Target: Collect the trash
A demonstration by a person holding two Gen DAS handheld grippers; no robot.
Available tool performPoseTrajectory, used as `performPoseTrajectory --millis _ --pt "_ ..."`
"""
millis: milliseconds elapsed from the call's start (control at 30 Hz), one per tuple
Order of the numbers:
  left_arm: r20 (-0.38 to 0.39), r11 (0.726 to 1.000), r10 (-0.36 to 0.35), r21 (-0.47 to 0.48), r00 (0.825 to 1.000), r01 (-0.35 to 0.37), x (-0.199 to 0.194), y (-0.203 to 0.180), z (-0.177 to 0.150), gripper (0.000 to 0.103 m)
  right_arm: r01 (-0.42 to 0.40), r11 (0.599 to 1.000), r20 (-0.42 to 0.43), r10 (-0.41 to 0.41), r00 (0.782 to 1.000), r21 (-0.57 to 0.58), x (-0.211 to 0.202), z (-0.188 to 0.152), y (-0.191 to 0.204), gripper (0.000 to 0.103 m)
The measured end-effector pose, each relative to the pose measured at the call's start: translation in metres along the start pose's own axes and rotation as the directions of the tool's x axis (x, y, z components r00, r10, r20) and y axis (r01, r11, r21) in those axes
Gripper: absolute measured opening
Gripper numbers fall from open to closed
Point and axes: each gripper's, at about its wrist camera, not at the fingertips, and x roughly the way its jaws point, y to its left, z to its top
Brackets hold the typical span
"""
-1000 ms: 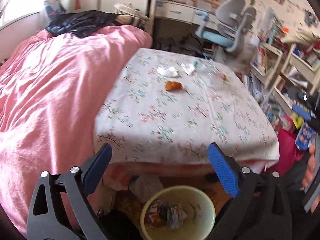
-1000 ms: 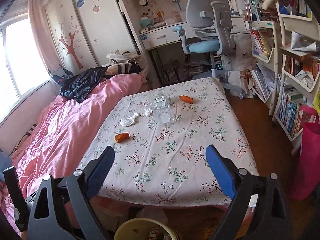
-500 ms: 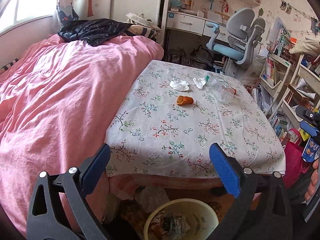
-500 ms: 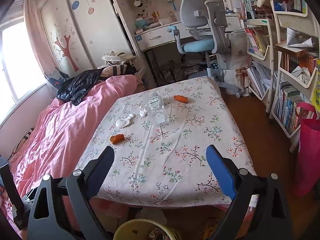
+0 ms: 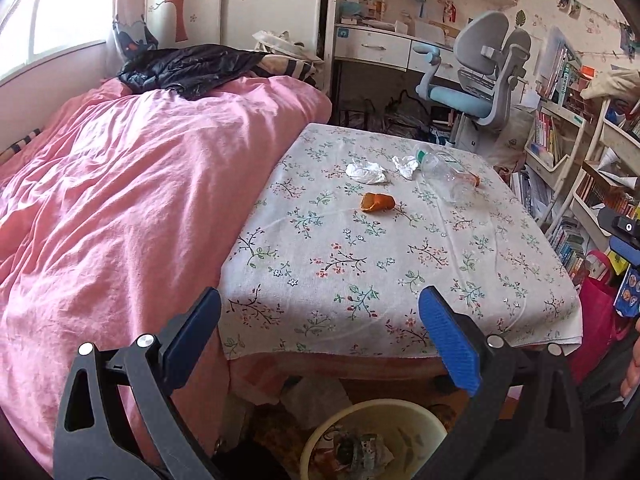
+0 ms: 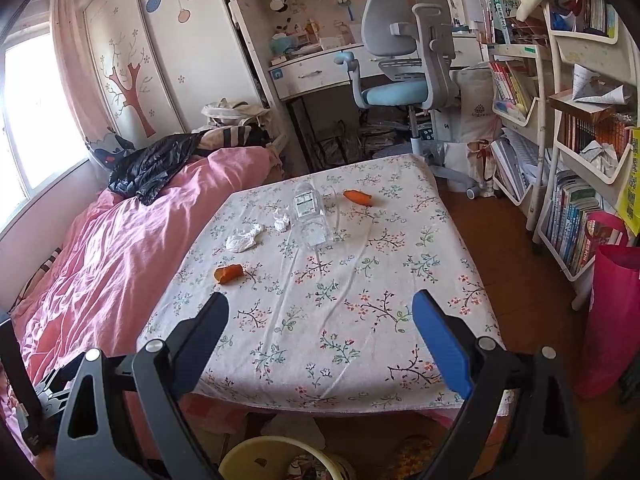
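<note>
Flowered cloth covered the desk [image 5: 360,264] beside a pink bed [image 5: 120,200]. From the left view, the left tool [image 5: 320,328] was spread wide, holding nothing; the bin [image 5: 320,436] below had some trash. From the right view, the right tool [image 6: 320,328] gaped empty too. Tissues [image 6: 244,238], a bottle [image 6: 310,216] and orange bits [image 6: 228,273] were left.
</note>
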Motion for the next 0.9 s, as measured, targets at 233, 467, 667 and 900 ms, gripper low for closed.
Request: performPoseTrajectory --millis 233,467,667,900 --pt "-0.001 1.000 -0.003 0.000 1.000 0.003 0.0001 0.0012 0.0002 0.096 0.002 1.000 -0.001 -0.002 1.000 -0.003 0.0000 -0.0003 -0.0001 0.089" --pt "-0.013 1.000 -0.009 -0.007 1.000 0.009 0.0012 0.0021 -0.0004 0.096 0.004 1.000 -0.006 -0.005 1.000 -0.010 0.0007 -0.0012 -0.0005 0.089" --pt "-0.015 1.000 -0.009 -0.008 1.000 0.009 0.0015 0.0019 -0.0006 0.096 0.006 1.000 -0.009 -0.006 1.000 -0.011 0.0015 -0.0014 0.0009 0.089" --pt "-0.016 1.000 -0.008 -0.009 1.000 0.008 0.0017 0.0022 -0.0005 0.096 0.008 1.000 -0.012 -0.008 1.000 -0.017 0.0026 -0.0025 0.0015 0.089"
